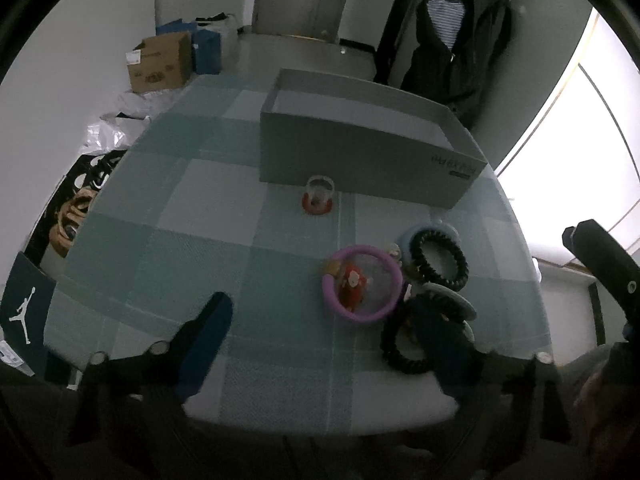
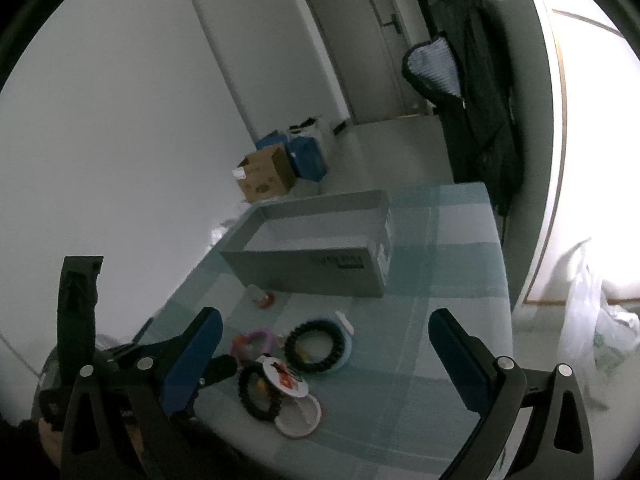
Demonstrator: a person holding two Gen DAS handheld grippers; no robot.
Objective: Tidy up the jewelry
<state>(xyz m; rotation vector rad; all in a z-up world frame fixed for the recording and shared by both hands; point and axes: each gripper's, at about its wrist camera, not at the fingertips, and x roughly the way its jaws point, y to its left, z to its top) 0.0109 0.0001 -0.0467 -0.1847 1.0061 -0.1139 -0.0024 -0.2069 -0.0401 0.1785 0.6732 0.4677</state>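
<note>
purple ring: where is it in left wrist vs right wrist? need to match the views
Left wrist: purple ring lies right of centre on the checked cloth, left of the black rings.
Right wrist: purple ring sits lower left of centre, partly hidden behind the gripper's left finger.
Shared landmark: the grey box stands beyond the ring in both views.
</note>
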